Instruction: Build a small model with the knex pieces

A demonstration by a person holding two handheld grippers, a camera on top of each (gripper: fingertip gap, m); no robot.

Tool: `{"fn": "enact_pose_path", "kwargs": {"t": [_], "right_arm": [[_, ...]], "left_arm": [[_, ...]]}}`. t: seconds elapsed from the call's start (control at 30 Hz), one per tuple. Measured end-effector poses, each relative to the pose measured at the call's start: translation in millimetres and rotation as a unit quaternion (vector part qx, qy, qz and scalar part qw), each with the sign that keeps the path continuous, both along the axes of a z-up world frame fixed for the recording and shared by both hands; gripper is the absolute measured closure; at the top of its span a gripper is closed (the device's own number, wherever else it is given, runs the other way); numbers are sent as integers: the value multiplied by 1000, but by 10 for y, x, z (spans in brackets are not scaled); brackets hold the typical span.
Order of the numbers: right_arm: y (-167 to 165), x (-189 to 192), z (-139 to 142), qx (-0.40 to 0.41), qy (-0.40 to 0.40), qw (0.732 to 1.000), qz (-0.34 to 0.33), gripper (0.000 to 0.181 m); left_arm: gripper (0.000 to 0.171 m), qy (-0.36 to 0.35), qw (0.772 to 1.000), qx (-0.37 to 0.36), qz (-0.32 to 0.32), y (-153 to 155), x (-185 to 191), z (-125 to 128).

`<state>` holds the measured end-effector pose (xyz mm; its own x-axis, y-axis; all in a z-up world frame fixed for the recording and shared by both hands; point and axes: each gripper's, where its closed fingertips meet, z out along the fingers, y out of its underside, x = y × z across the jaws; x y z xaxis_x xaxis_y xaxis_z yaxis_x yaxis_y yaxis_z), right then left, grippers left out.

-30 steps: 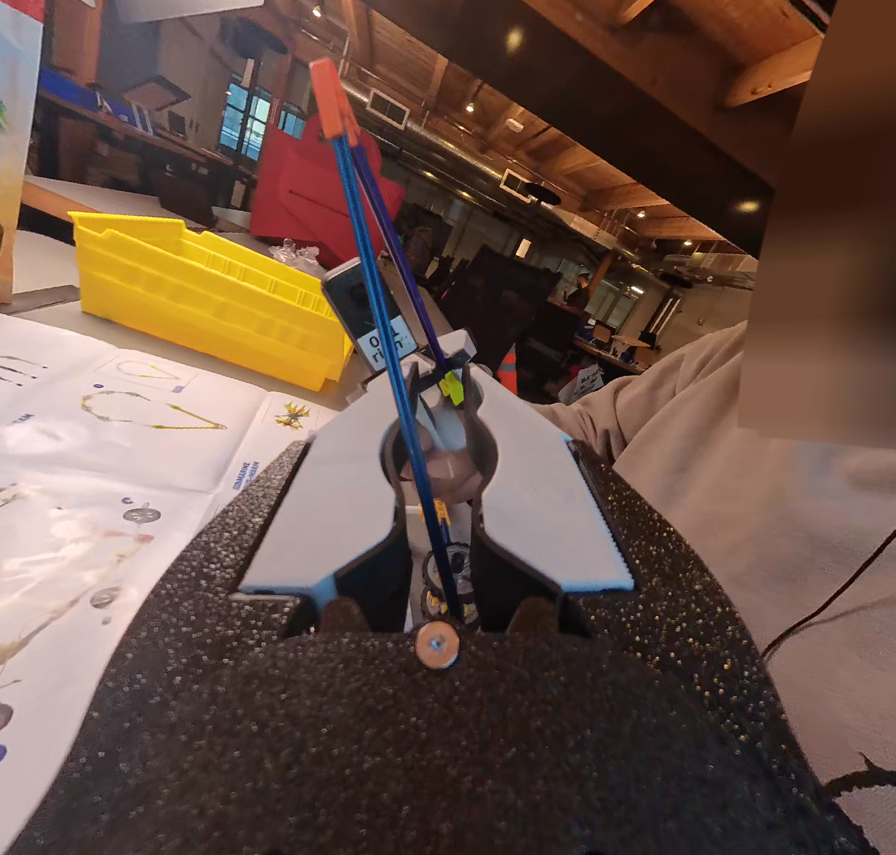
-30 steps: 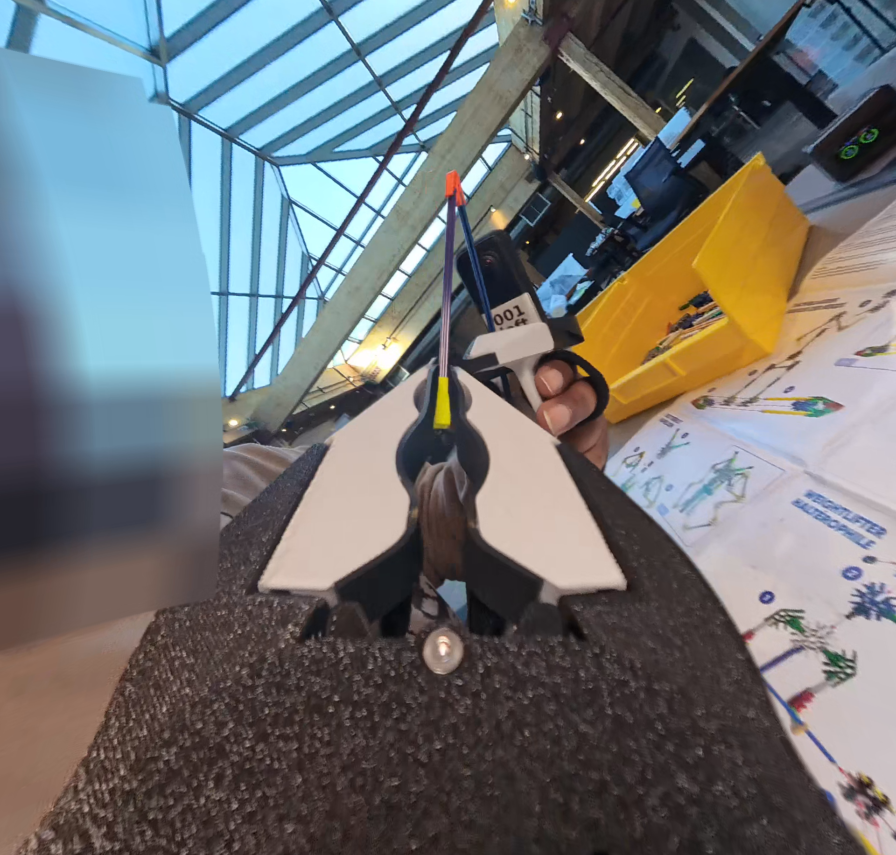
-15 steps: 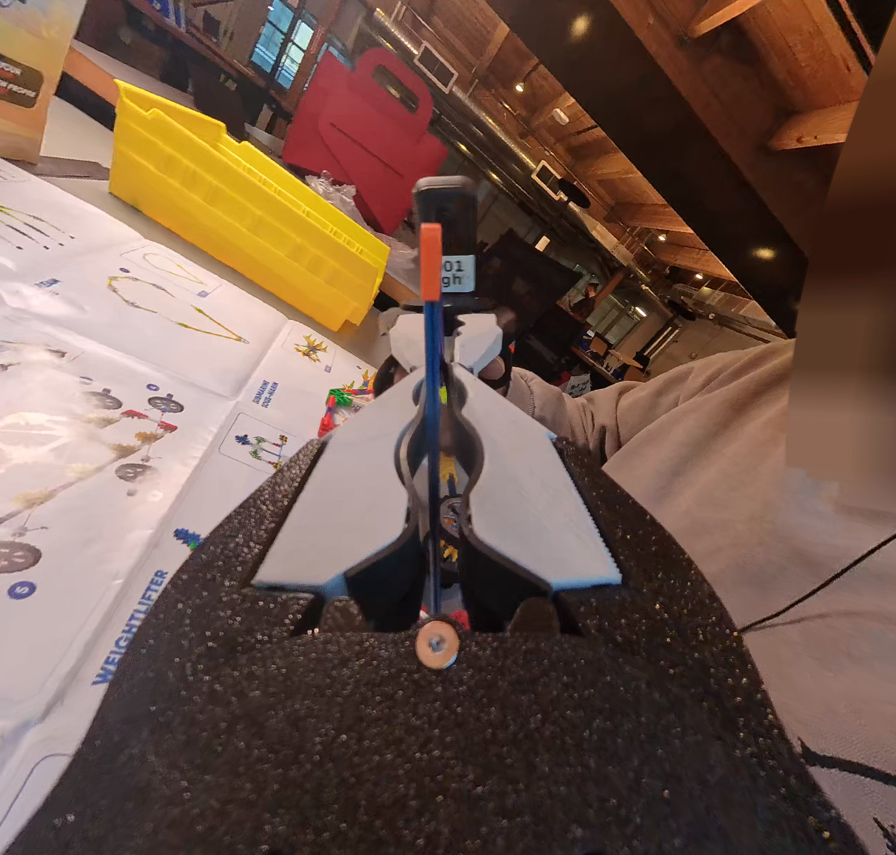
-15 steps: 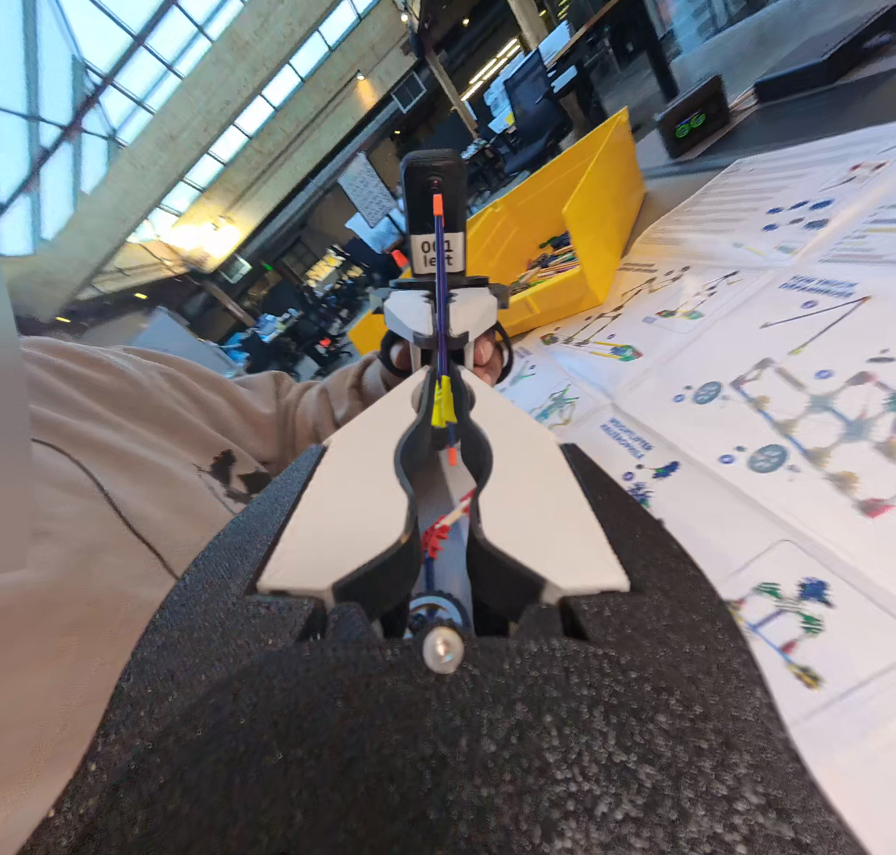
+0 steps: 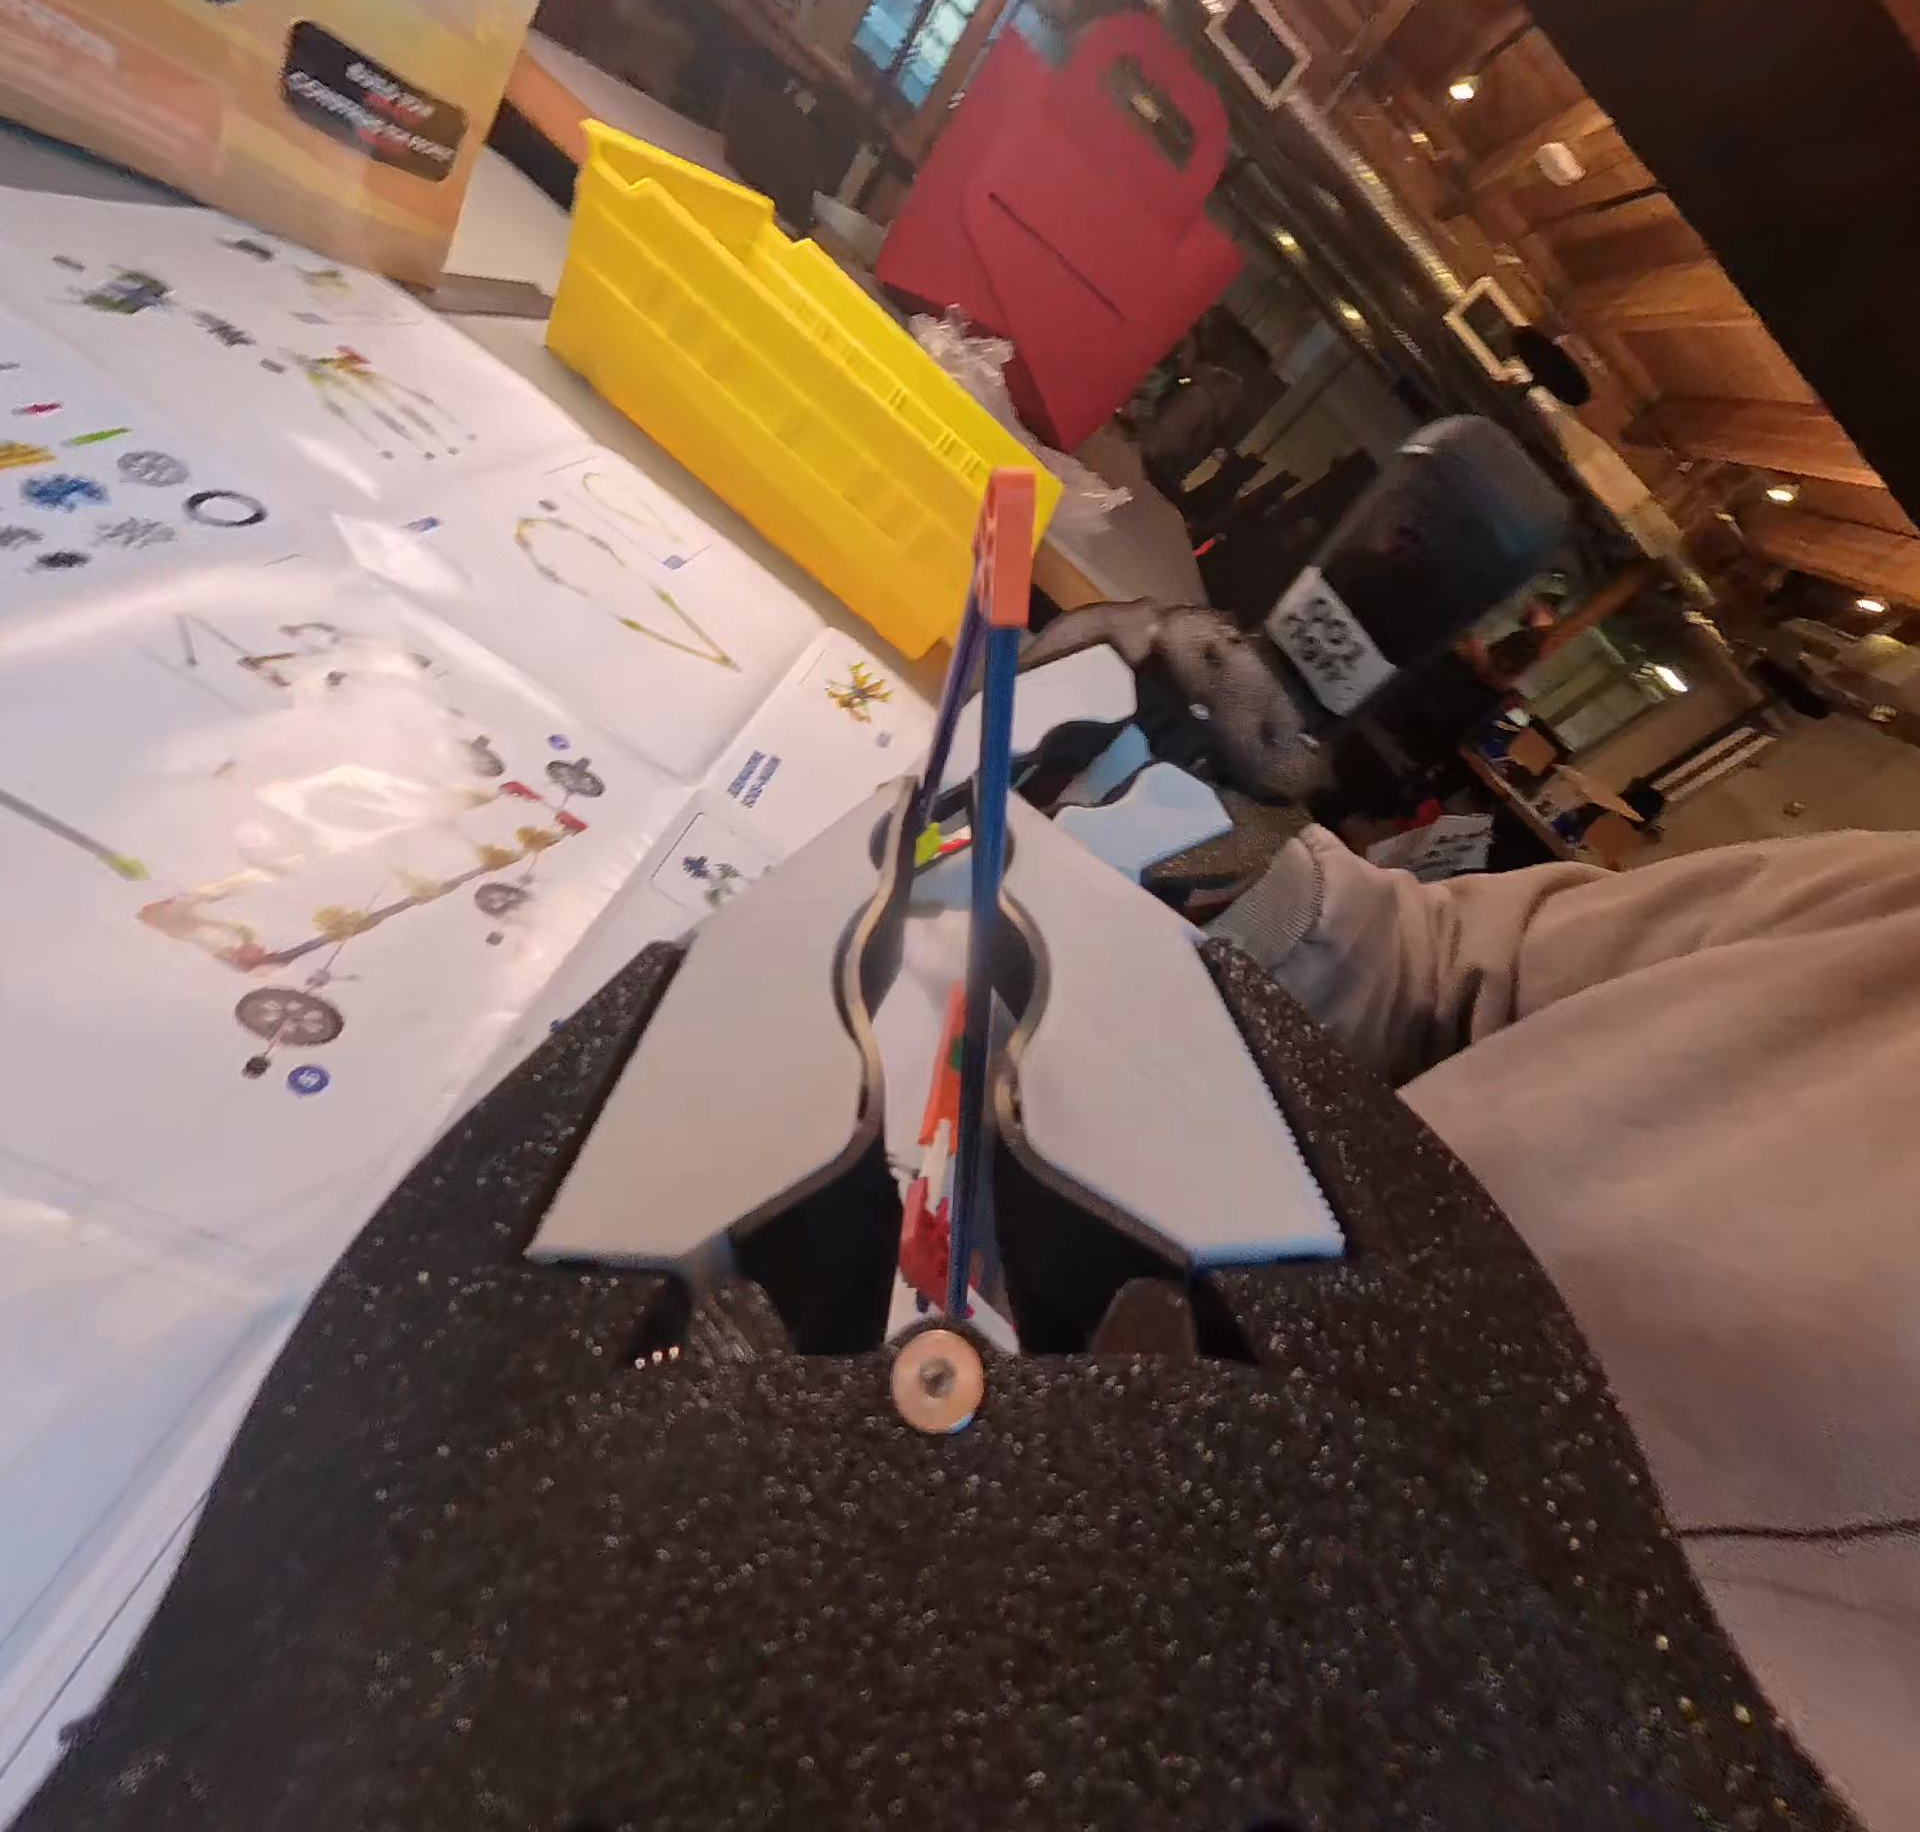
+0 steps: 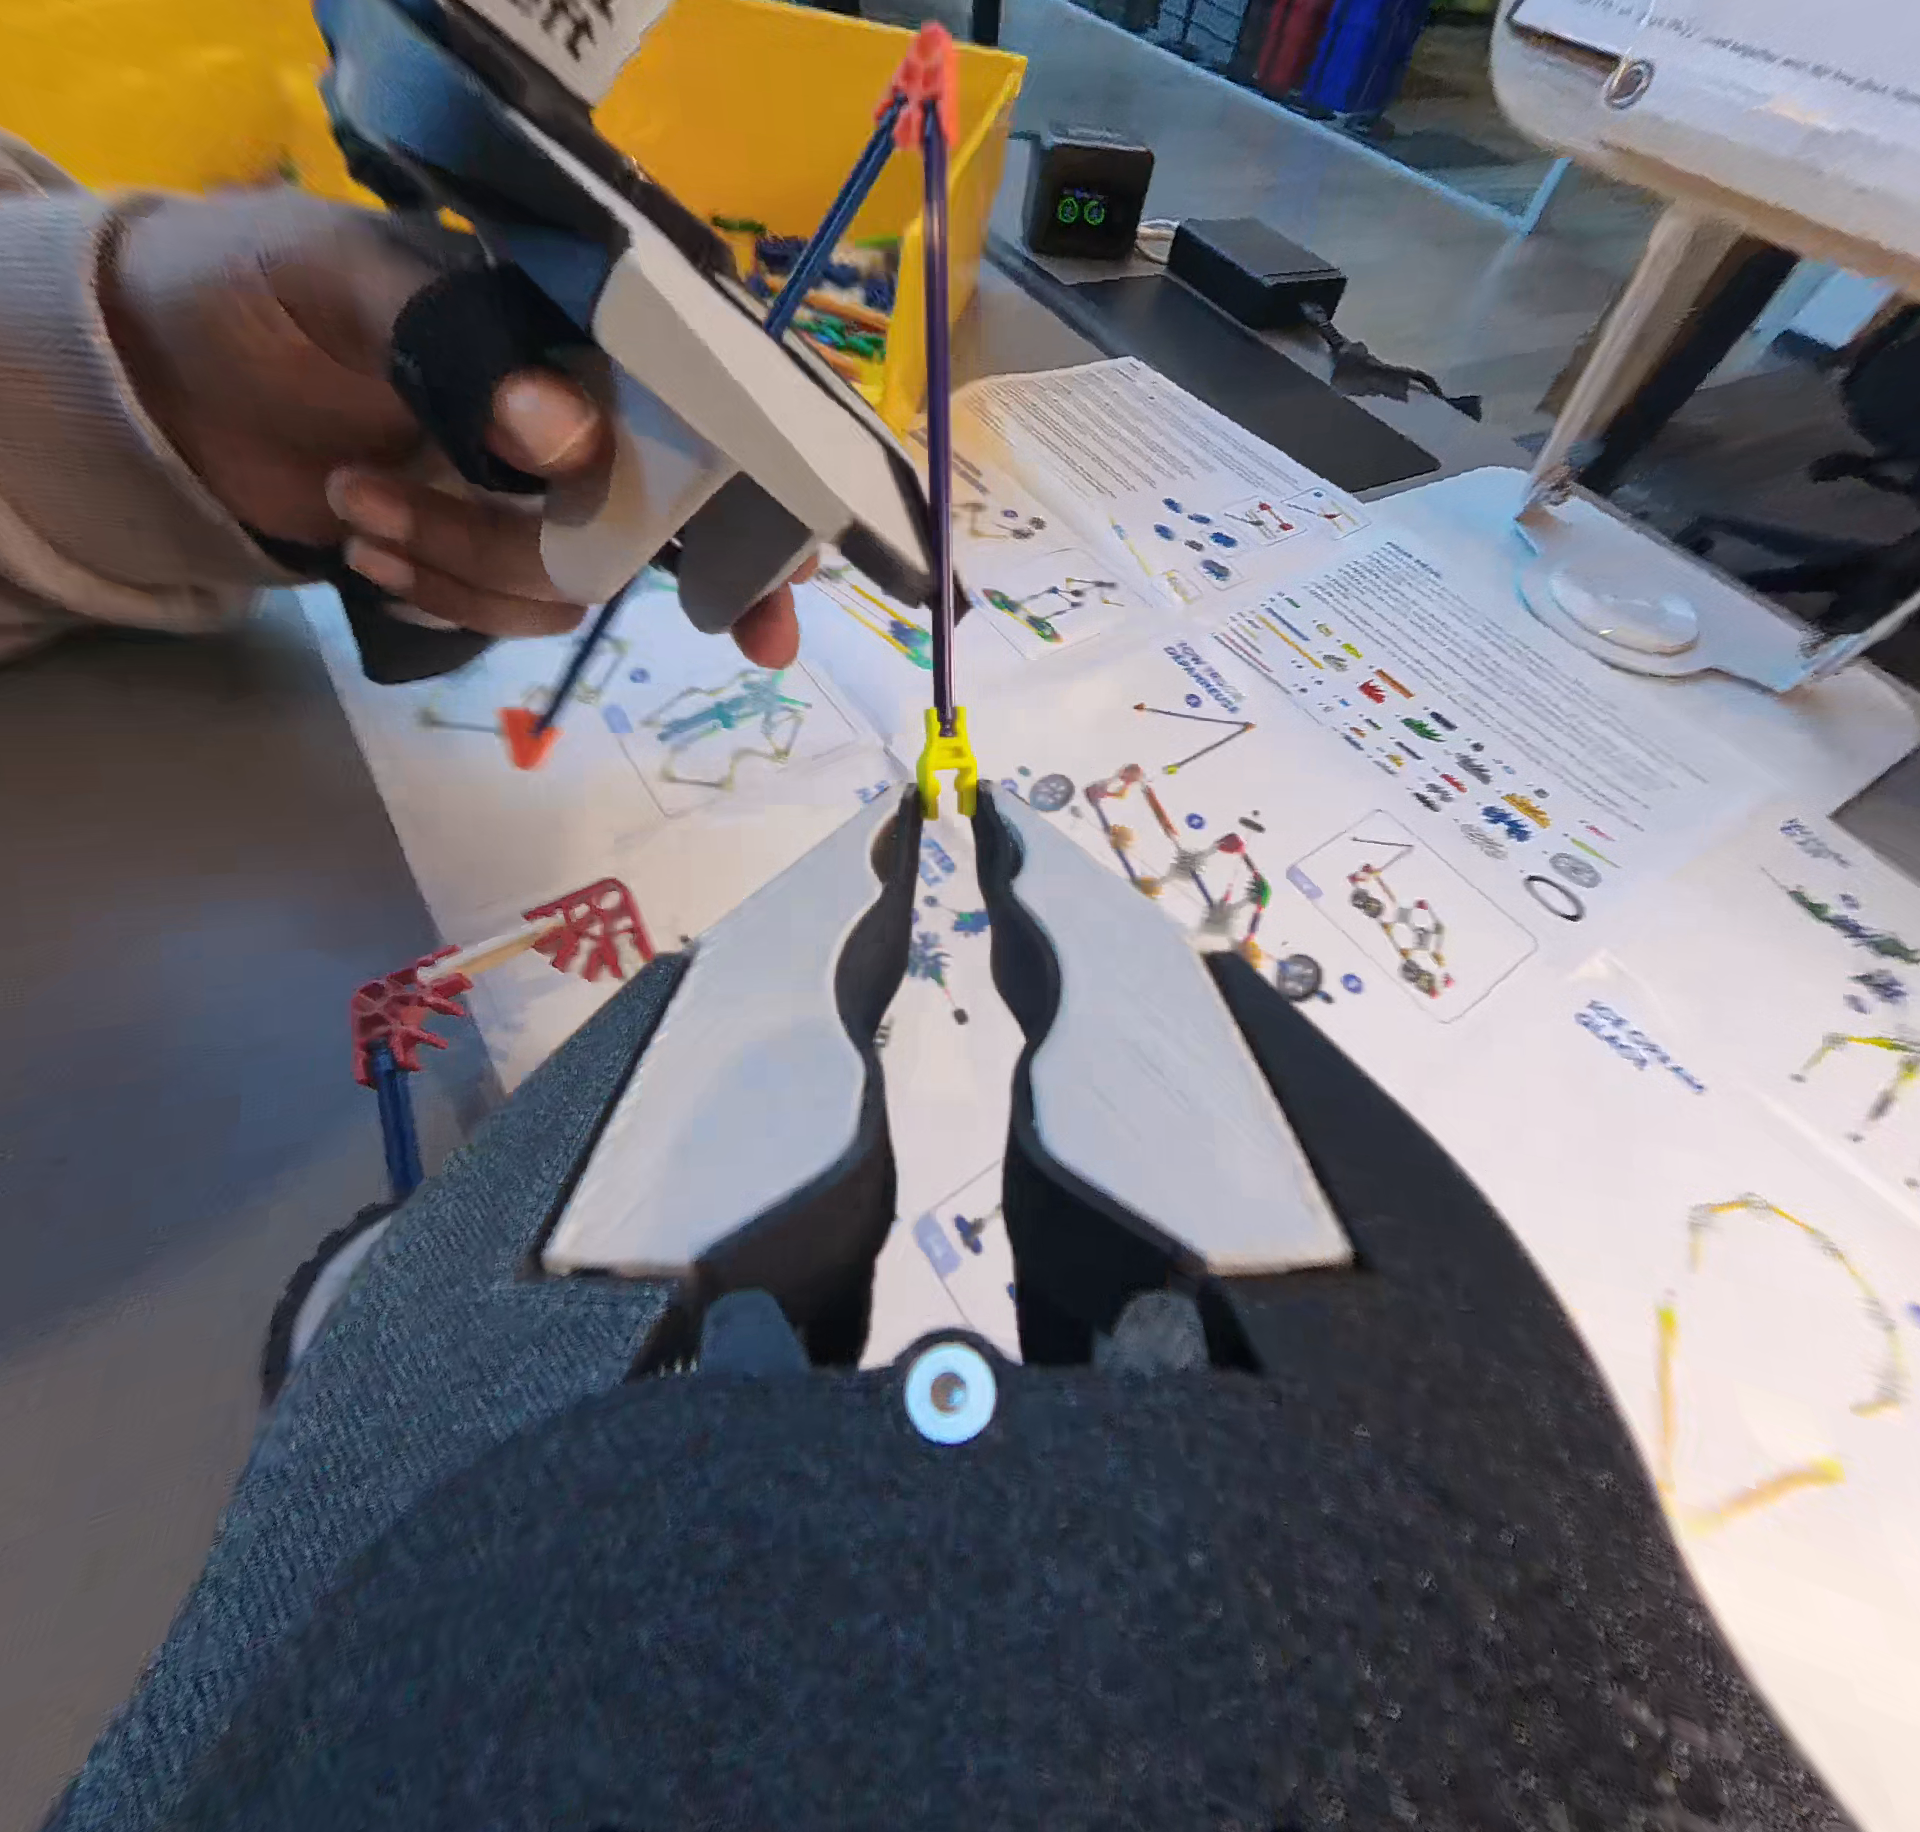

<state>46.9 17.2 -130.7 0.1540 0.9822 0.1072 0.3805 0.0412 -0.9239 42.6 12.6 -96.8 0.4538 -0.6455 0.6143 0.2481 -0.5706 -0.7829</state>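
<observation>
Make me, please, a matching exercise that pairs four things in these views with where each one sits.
Things:
1. yellow clip
2. blue rod
3. orange connector
4. yellow bin

Places:
A. clamped in the left gripper
B. on the table, holding loose coloured pieces
C. topmost, capping the blue rod's upper end
D. pinched in the right gripper

Pairs: 1-D, 2-A, 3-C, 4-B.

Warm indoor light; motion blur; fisheye edges; paper glare.
</observation>
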Motion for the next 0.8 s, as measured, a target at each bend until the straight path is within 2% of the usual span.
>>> {"fn": "enact_pose_path", "kwargs": {"t": [0.07,0.1,0.17,0.23,0.27,0.33,0.43,0.5,0.53,0.63,0.7,0.8], "right_arm": [[-39,5,91,-103,52,993,16,174],[-45,23,160,-161,85,983,26,174],[-47,78,364,-272,165,947,53,174],[-44,131,544,-342,227,908,78,174],[-58,130,569,-354,236,901,84,174],[-138,60,491,-337,212,914,83,174],[-322,-65,341,-284,162,941,87,174],[-382,-97,305,-272,146,947,87,174],[-382,-97,282,-268,139,950,83,175],[-341,-76,226,-261,124,955,67,174],[-364,-75,190,-264,111,955,71,175],[-454,-90,113,-269,81,955,89,175]], "left_arm": [[130,-59,996,42,-46,-116,-22,296],[127,-103,990,73,-70,-196,-97,503],[129,-172,973,135,-81,-295,-377,806],[145,-190,971,143,-31,-157,-681,754],[148,-188,974,125,-14,-77,-741,640],[148,-155,982,102,-27,-52,-565,434],[148,-60,992,92,-58,-85,-100,205],[171,-67,990,95,-85,-160,47,237],[171,-66,990,85,-90,-165,70,229],[168,-9,992,84,-91,-178,97,92],[151,-9,992,73,-105,-222,124,91],[156,10,989,67,-131,-286,191,5]]}}
